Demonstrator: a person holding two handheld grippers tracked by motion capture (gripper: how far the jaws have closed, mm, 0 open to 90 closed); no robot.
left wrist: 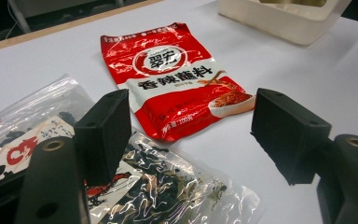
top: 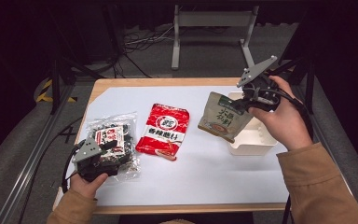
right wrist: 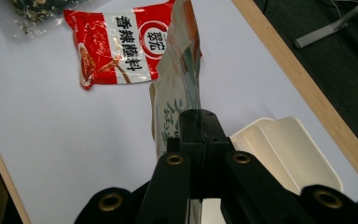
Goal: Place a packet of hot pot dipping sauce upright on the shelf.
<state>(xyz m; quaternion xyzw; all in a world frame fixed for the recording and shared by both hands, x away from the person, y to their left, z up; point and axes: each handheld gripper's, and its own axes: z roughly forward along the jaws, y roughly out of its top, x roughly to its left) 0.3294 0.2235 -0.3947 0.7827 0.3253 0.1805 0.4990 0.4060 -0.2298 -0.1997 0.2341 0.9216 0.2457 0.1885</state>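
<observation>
Open white worktop [top: 205, 172] along the near edge and centre-right; a hand passes freely there. Red packet [top: 163, 130] lies flat mid-worktop, clear bag [top: 114, 140] at left, a narrow bare strip between them. White tray [top: 254, 140] blocks the right side; the beige pouch [top: 223, 116] hangs just beside it.

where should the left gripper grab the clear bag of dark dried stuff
Grip the clear bag by its flat sealed right edge, coming in low from the table's middle. The bag lies flat, bulging with contents in the middle, so the thin empty margin suits the left gripper, whose jaws stand open above the bag. The red packet lies close beside it.
</observation>
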